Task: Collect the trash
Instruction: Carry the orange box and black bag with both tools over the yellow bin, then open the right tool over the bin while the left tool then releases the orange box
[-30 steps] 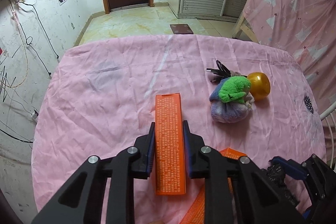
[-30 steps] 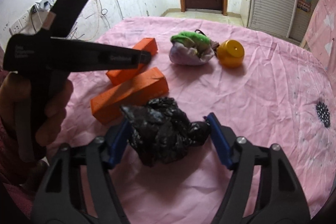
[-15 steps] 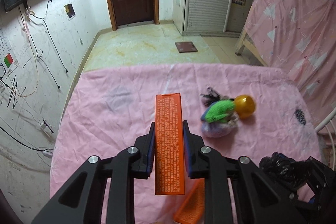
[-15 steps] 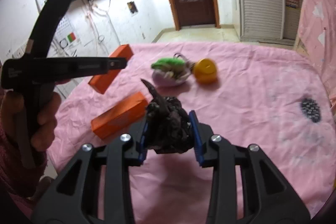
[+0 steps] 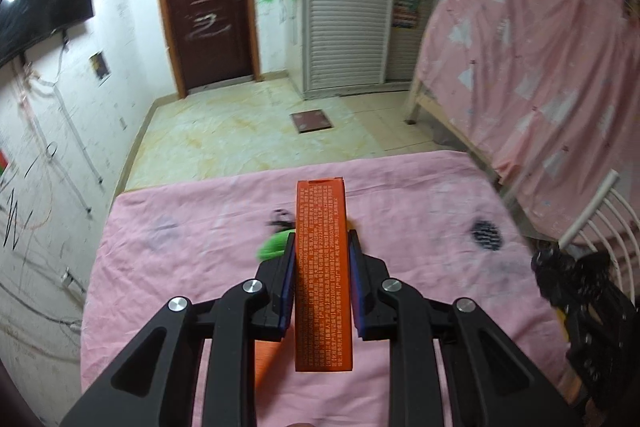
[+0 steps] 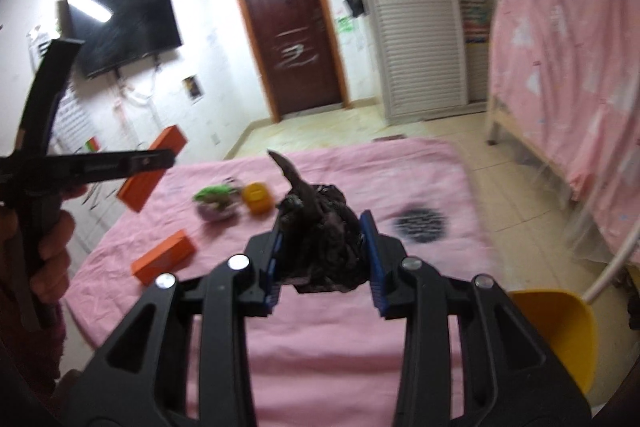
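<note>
Both loads have risen well clear of the table [image 6: 460,163] since a second ago, when they sat low over the pink cloth. On my left, the left gripper [image 5: 322,247] is clamped on the orange box [image 5: 323,267], which stands lengthwise between the fingers with its far end now reaching past the table's far edge; in the earlier frame it lay just above the cloth. From the right wrist view that same box [image 6: 154,169] hangs in the air well above the surface. A second orange box [image 6: 165,257] remains flat on the cloth near the left edge. Further along, the green toy [image 6: 214,195] and the yellow cup [image 6: 258,199] sit untouched, just beside each other. On my right, the right gripper [image 6: 322,239] is squeezed onto the black bag [image 6: 320,247]; a second ago its fingers were spread wide around that bag on the table. At the lower right a yellow bin [image 6: 560,331] now shows off the table's edge. I judge both pieces are secured and ready to carry to it, with one box left to collect.
</note>
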`<state>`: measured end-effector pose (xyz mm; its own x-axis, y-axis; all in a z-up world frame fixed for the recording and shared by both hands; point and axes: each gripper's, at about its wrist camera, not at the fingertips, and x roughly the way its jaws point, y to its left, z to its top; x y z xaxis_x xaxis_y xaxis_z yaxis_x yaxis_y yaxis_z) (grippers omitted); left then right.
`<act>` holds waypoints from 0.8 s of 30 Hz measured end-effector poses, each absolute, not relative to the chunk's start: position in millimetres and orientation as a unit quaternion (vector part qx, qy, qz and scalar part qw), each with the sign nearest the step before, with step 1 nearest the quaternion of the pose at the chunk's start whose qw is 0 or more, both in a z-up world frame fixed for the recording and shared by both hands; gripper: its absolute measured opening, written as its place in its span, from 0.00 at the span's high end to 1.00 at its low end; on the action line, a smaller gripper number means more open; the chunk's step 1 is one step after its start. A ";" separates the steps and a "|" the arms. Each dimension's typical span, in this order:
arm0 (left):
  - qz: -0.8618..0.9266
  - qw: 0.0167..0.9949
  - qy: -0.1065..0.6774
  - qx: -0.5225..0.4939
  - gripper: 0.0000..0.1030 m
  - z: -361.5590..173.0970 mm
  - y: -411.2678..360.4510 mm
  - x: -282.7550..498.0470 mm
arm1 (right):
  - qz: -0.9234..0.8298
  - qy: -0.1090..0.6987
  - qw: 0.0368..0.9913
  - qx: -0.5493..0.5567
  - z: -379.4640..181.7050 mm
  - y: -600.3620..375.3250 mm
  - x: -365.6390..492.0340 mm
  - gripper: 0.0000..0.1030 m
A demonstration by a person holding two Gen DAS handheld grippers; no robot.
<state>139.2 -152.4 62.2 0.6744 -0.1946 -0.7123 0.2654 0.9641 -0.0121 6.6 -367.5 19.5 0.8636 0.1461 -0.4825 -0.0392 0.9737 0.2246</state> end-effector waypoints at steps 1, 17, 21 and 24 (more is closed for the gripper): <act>-0.131 0.914 0.382 0.049 0.85 63.9 -160.3 136.1 | 0.040 0.254 0.960 0.107 19.7 -375.5 3.4 0.67; -0.227 0.887 0.389 0.102 0.85 57.9 -311.2 86.4 | -0.075 0.248 0.950 0.173 -6.8 -503.5 -41.9 0.67; -0.252 0.874 0.402 0.103 0.85 49.8 -339.9 80.1 | -0.090 0.259 0.942 0.192 -18.0 -521.4 -44.2 0.60; -0.270 0.866 0.408 0.106 0.85 43.8 -354.5 75.1 | -0.100 0.262 0.938 0.205 -23.6 -534.1 -47.4 0.36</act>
<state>75.1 -354.5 43.8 0.5209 -0.3811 -0.7638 0.5542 0.8315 -0.0369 -47.4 -534.1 -23.6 0.8421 -0.0807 -0.5332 0.2954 0.8962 0.3309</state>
